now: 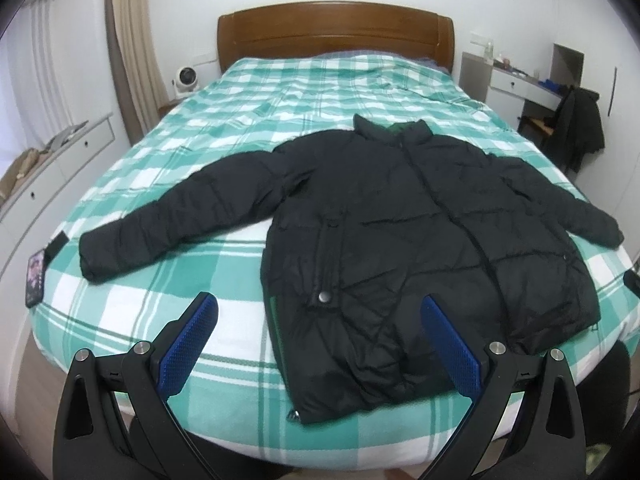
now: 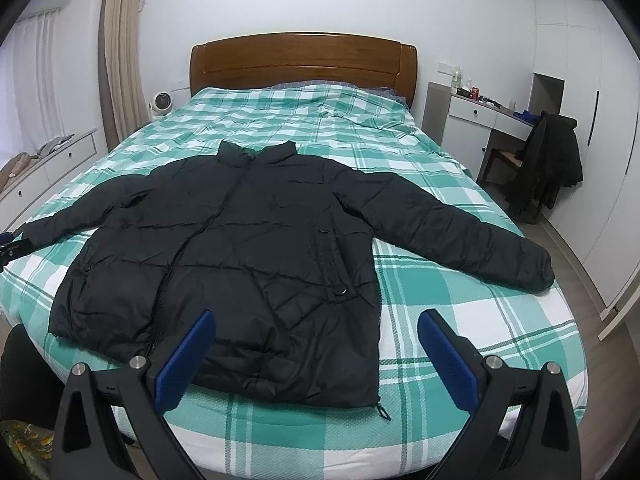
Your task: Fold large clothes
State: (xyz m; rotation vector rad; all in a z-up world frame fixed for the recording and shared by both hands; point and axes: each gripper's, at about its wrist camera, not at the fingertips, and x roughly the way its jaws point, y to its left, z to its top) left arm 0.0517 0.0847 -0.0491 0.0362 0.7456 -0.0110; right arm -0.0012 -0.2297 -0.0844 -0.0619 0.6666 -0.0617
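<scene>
A black puffer jacket (image 1: 400, 220) lies flat, front up, on the green-and-white checked bed (image 1: 180, 320), sleeves spread out to both sides, collar toward the headboard. It also shows in the right wrist view (image 2: 240, 240). My left gripper (image 1: 320, 312) is open and empty, hovering above the jacket's lower left hem near the foot of the bed. My right gripper (image 2: 316, 328) is open and empty, above the jacket's lower right hem. The left gripper's tip shows at the far left of the right wrist view (image 2: 12, 246), by the sleeve cuff.
A wooden headboard (image 1: 336, 32) stands at the far end. A phone (image 1: 35, 276) lies at the bed's left edge. A white drawer unit (image 1: 48, 168) runs along the left. A desk and a chair with dark clothes (image 2: 548, 164) stand at the right.
</scene>
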